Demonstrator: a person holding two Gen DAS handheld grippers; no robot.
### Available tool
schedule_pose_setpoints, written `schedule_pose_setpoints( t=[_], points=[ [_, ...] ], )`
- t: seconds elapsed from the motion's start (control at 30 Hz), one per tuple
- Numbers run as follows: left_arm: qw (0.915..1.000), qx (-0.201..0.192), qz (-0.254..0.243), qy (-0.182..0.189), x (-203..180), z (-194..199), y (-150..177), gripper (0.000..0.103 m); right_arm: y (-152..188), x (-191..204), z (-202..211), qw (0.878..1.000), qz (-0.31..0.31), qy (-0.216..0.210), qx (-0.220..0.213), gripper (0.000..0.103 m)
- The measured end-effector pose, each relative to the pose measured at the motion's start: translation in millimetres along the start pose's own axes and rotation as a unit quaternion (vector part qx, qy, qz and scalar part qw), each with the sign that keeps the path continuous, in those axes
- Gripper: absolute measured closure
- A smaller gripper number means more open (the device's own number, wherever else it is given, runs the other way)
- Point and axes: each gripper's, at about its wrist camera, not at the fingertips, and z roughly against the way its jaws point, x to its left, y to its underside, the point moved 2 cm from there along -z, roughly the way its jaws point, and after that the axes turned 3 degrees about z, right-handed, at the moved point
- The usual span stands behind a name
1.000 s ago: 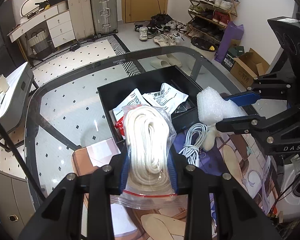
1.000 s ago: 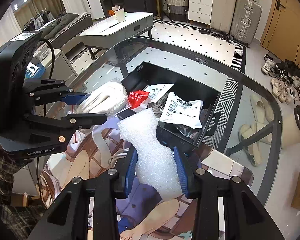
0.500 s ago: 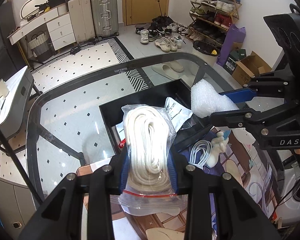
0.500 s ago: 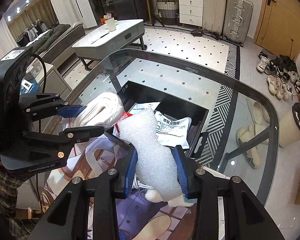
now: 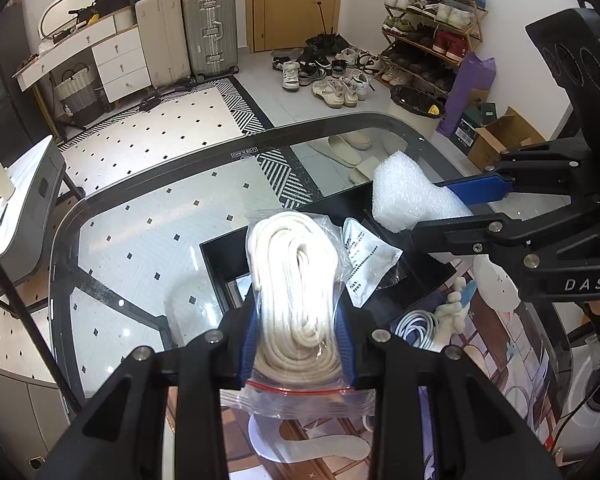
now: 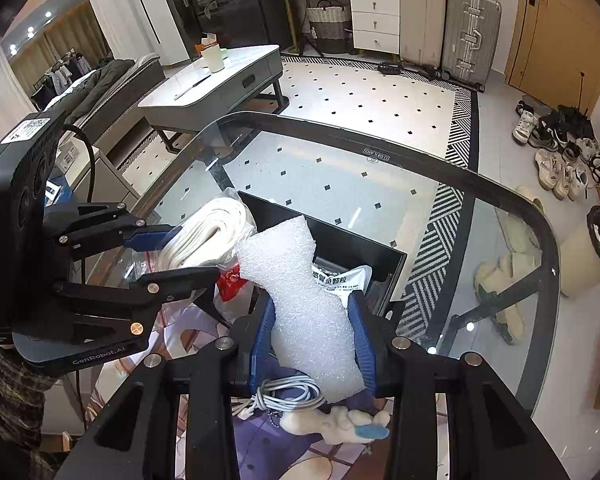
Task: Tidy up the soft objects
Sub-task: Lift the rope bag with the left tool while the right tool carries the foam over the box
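Note:
My left gripper (image 5: 298, 334) is shut on a clear zip bag of coiled white rope (image 5: 296, 280), held above the near edge of a black bin (image 5: 216, 264); the bag also shows in the right wrist view (image 6: 208, 236). My right gripper (image 6: 314, 334) is shut on a white foam sheet (image 6: 300, 292), held over the black bin (image 6: 356, 240); the foam also shows in the left wrist view (image 5: 408, 196). The bin holds white printed pouches (image 6: 340, 280) and a red packet (image 6: 230, 280).
The bin stands on a glass table (image 5: 140, 216) with a dark rim. A printed mat (image 5: 496, 332) lies near me with a coiled white cable (image 6: 284, 396) and a small plush toy (image 6: 336, 422). A grey side table (image 6: 220, 84) stands beyond.
Both grippers have risen and drawn back with their loads. The bin and the mat items now look lower and farther away in both views.

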Motion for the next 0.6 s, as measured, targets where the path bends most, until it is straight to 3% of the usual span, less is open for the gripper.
schedule_pose_setpoints(
  t=[0.6],
  points=[
    [0.9996, 0.024, 0.010, 0.010, 8.9, -35.8, -2.6, 0.071, -16.5, -0.3, -48.5, 0.999, -0.023, -0.029, 0.023, 0.066]
  ],
)
